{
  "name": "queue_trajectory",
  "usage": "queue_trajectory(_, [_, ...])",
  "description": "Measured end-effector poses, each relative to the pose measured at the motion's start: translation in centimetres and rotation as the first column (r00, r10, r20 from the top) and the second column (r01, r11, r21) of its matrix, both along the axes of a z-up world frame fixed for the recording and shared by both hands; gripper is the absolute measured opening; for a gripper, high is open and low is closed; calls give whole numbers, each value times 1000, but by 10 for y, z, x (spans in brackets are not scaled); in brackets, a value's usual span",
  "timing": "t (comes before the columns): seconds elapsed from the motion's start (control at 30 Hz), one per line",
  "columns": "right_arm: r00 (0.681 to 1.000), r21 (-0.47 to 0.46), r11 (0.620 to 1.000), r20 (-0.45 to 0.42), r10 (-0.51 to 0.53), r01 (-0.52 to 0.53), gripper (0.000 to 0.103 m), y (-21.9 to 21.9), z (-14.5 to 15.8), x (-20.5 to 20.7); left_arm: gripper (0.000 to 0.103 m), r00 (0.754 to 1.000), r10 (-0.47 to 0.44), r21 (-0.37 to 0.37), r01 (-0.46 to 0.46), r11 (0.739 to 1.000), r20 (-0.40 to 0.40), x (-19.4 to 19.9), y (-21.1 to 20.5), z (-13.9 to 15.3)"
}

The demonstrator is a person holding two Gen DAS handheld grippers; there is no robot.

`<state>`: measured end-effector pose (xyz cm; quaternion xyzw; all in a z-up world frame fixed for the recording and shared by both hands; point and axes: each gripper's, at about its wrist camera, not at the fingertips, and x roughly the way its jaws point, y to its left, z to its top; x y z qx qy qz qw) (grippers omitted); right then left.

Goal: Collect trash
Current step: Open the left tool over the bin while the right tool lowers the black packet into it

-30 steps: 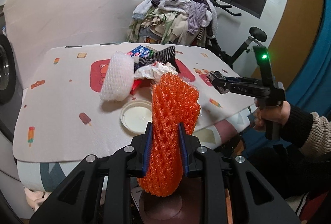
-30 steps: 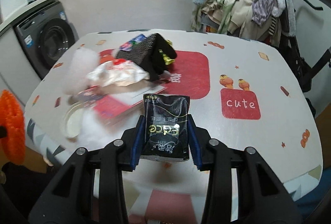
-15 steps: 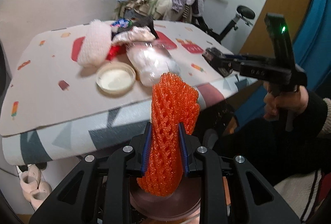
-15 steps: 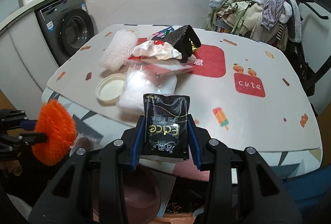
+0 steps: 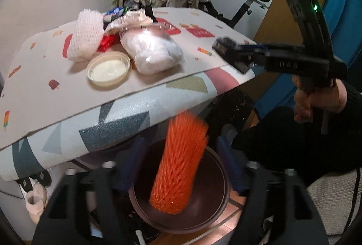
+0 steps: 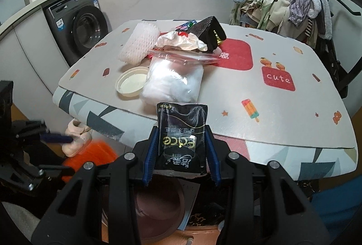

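Note:
My left gripper (image 5: pixel 181 163) is open, its blue pads spread wide. The orange foam net (image 5: pixel 178 161) is loose between them, blurred, falling into the dark round bin (image 5: pixel 217 206) below the table edge. My right gripper (image 6: pixel 181 154) is shut on a black tissue packet (image 6: pixel 182 136), held just off the table's front edge above the bin (image 6: pixel 158 206). On the table (image 6: pixel 271 113) lie a white foam net (image 6: pixel 139 43), a cream lid (image 6: pixel 131 83), a clear bag of white stuff (image 6: pixel 174 80), crumpled wrappers and a black pouch (image 6: pixel 210 32).
A washing machine (image 6: pixel 83 30) stands at the left. A heap of clothes (image 6: pixel 282 2) on an exercise bike is behind the table. Slippers (image 6: pixel 77 140) lie on the floor under the table. The right gripper also shows in the left wrist view (image 5: pixel 228 54).
My left gripper has lowered below the table edge and opened, letting go of the orange net, which drops toward the bin. My right gripper has drawn back off the table with the packet.

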<state>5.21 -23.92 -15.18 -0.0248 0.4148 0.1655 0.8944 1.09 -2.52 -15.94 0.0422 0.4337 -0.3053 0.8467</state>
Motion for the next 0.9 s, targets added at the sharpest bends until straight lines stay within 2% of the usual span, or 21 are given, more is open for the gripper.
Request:
queue_trajectory(0.07, [1000, -1, 1000, -5, 12, -12, 41, 4, -2, -3, 84, 999, 15, 4, -15, 1000, 28, -1, 2, 6])
queue_trajectory(0.17, [999, 2, 1000, -18, 28, -28, 41, 9, -6, -8, 93, 996, 46, 15, -48, 999, 75, -1, 7, 14])
queue_trajectory(0.47, [992, 7, 996, -91, 87, -87, 41, 29, -28, -22, 97, 972, 163, 6, -166, 986, 167, 1, 36, 39])
queue_trajectory(0.63, [981, 4, 992, -146, 126, -126, 41, 44, -44, -29, 97, 957, 230, -23, -230, 973, 174, 4, 54, 47])
queue_trajectory(0.9, [959, -28, 981, -219, 180, -191, 41, 67, -66, -40, 97, 945, 286, -41, -283, 958, 160, 7, 69, 48])
